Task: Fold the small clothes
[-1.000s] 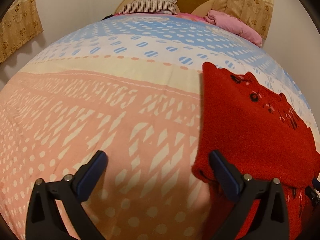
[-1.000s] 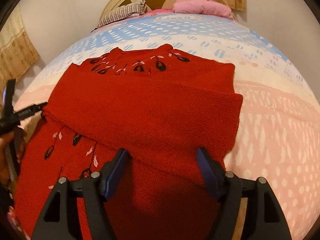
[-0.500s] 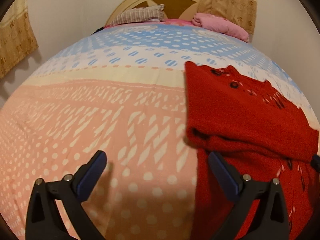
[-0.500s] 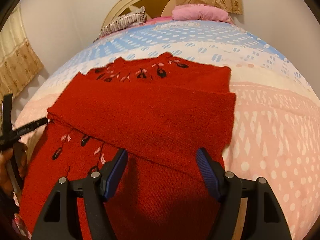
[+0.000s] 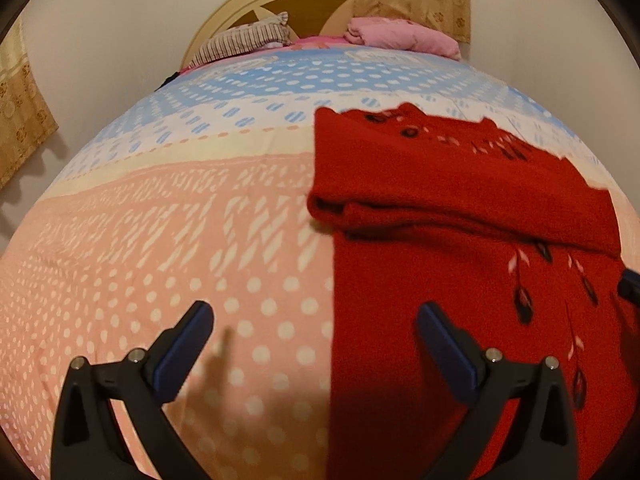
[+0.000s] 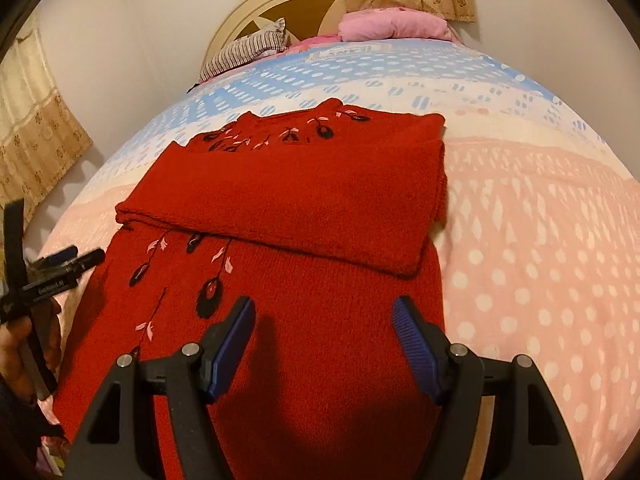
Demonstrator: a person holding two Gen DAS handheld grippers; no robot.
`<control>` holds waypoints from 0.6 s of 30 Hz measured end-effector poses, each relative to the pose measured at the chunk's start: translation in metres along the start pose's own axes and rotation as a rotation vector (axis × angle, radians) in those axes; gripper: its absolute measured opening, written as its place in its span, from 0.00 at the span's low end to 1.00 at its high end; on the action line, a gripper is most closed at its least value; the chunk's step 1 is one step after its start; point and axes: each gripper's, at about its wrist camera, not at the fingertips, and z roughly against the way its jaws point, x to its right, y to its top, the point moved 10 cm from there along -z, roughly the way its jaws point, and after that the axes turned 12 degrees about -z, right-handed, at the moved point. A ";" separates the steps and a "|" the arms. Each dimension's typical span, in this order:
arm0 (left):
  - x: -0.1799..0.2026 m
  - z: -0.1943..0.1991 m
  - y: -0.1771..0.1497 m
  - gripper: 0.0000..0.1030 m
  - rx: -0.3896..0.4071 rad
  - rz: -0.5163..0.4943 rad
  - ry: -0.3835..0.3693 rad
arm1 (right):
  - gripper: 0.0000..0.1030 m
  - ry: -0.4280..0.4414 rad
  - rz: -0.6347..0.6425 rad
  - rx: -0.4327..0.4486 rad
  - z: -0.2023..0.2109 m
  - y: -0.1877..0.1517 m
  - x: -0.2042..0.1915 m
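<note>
**Op:** Right gripper (image 6: 324, 320) is spread wide over the lower body of the red sweater (image 6: 288, 208), pads clear of the knit, gripping nothing.

**Desk:** And your left?

**Op:** My left gripper (image 5: 314, 330) is also wide apart and empty. One blue pad sits over the pink dotted bedsheet (image 5: 160, 240), the other over the sweater's near edge.

**Desk:** How does the garment lie?

**Op:** Flat on the bed. Both sleeves look folded across the chest, forming a thick band beneath the embroidered neckline; the flower-stitched body stretches toward me.

**Desk:** Anything else around?

**Op:** I've got a striped pillow (image 6: 248, 50) and a pink bundle (image 6: 394, 24) by the headboard (image 6: 280, 0), well apart from the sweater. I catch my hand (image 6: 24, 344) on the left tool at the right view's edge.
</note>
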 end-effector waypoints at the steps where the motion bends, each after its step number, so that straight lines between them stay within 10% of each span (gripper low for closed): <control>1: 0.002 0.000 -0.003 1.00 -0.005 -0.003 -0.001 | 0.70 0.003 -0.005 0.000 0.001 -0.002 0.001; 18: 0.007 0.019 -0.036 1.00 -0.012 0.002 -0.019 | 0.70 -0.042 0.059 0.011 0.026 -0.034 -0.004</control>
